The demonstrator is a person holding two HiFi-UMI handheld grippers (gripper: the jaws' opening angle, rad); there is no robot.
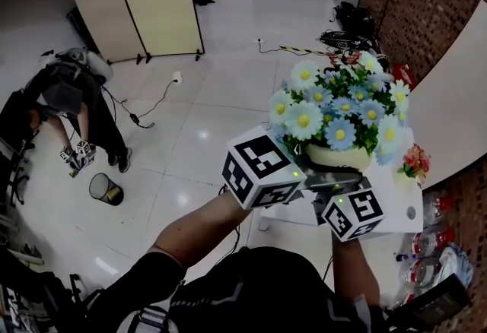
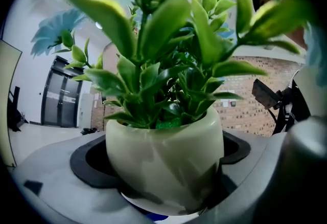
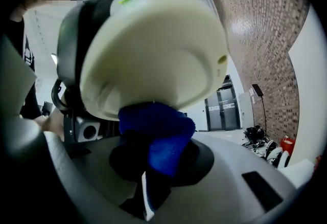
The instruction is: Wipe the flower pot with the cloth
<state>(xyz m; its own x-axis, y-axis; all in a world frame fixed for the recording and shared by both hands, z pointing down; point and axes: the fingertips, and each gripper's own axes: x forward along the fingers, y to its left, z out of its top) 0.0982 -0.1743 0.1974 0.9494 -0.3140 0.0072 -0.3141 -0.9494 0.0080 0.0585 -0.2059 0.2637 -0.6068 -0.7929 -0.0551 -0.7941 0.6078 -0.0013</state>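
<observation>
We see the cream flower pot (image 1: 335, 155) upright at three o'clock, holding blue daisies (image 1: 340, 132). A bunched blue cloth (image 3: 156, 133) touches its underside.

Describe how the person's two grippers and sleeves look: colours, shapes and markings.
Both the left gripper and right gripper have broad, rounded grey fingers with black inner pads. Each carries a white cube, left and right, printed with black square markers and showing a small green light. The person wears a black top whose sleeves leave the forearms bare.
</observation>
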